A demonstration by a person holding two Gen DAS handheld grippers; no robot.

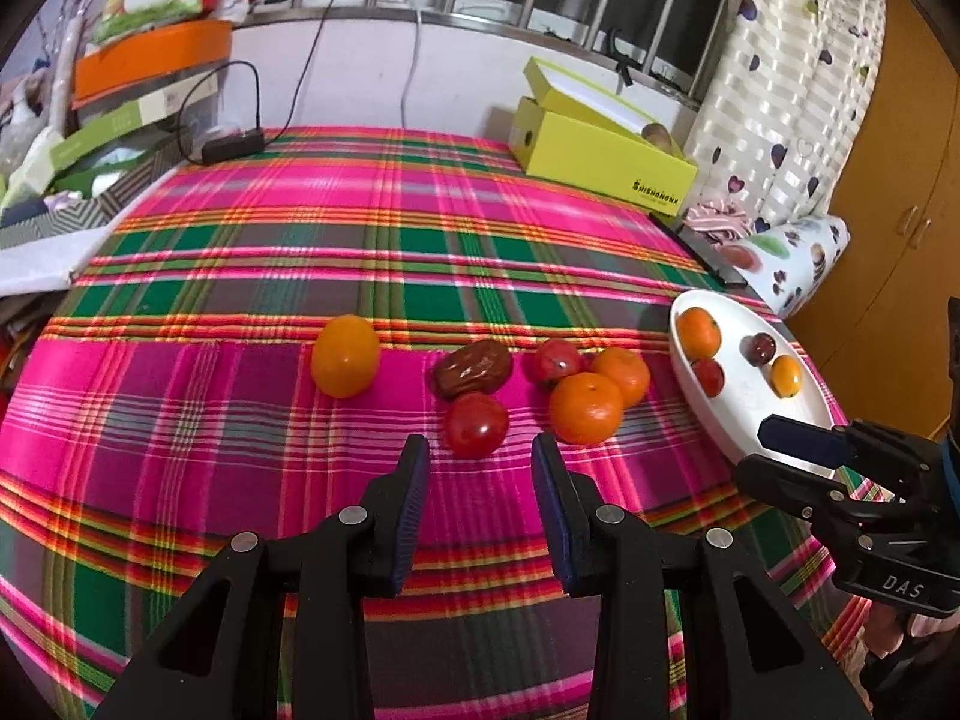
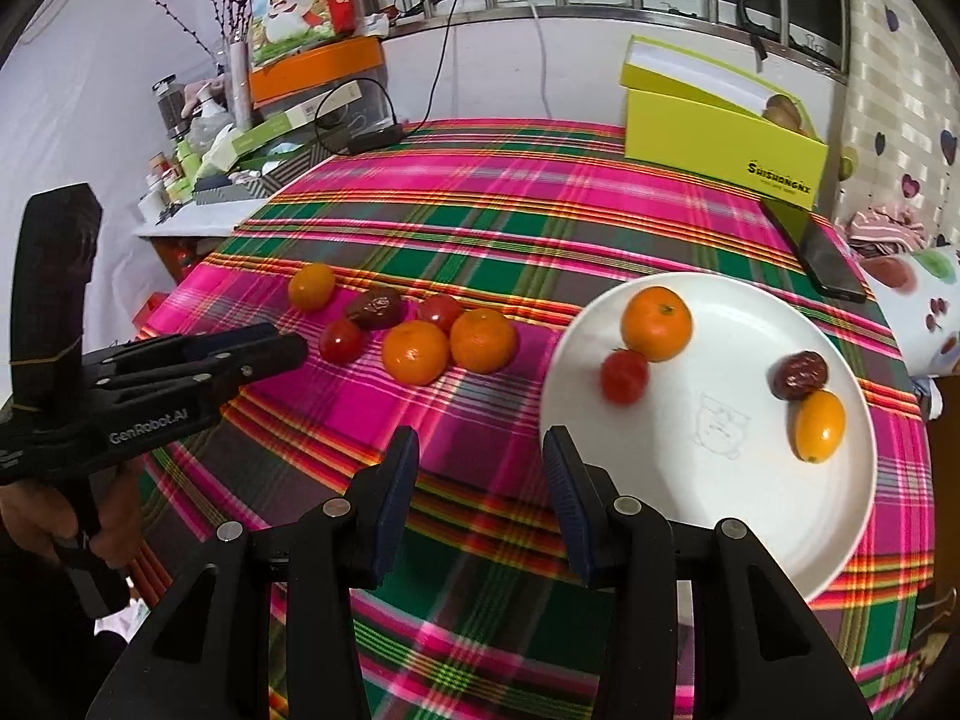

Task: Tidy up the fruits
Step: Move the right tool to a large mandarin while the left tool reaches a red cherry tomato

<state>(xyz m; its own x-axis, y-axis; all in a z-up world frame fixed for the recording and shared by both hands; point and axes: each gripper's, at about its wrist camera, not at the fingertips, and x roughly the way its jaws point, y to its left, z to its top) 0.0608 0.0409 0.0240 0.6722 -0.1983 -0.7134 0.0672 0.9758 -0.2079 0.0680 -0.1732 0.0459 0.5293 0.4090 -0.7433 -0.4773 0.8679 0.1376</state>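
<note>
On the plaid cloth lie a yellow-orange fruit (image 1: pixel 345 355), a brown date (image 1: pixel 473 368), two red tomatoes (image 1: pixel 476 425) (image 1: pixel 557 361) and two tangerines (image 1: pixel 585 408) (image 1: pixel 623 373). My left gripper (image 1: pixel 481 449) is open, just short of the nearer tomato, nothing between its fingers. The white plate (image 2: pixel 750 480) holds a tangerine (image 2: pixel 656 323), a tomato (image 2: pixel 624 376), a date (image 2: pixel 798 374) and a yellow fruit (image 2: pixel 819 426). My right gripper (image 2: pixel 481 443) is open and empty at the plate's left rim. The same loose fruits show in the right wrist view, with the left gripper (image 2: pixel 288 345) beside them.
A yellow-green box (image 1: pixel 600 144) stands open at the far right of the table, a dark phone (image 2: pixel 822 258) lies near it. A charger and cables (image 1: pixel 231 144) sit at the far left. Boxes and clutter fill the shelf at left. The table edge runs close behind the plate.
</note>
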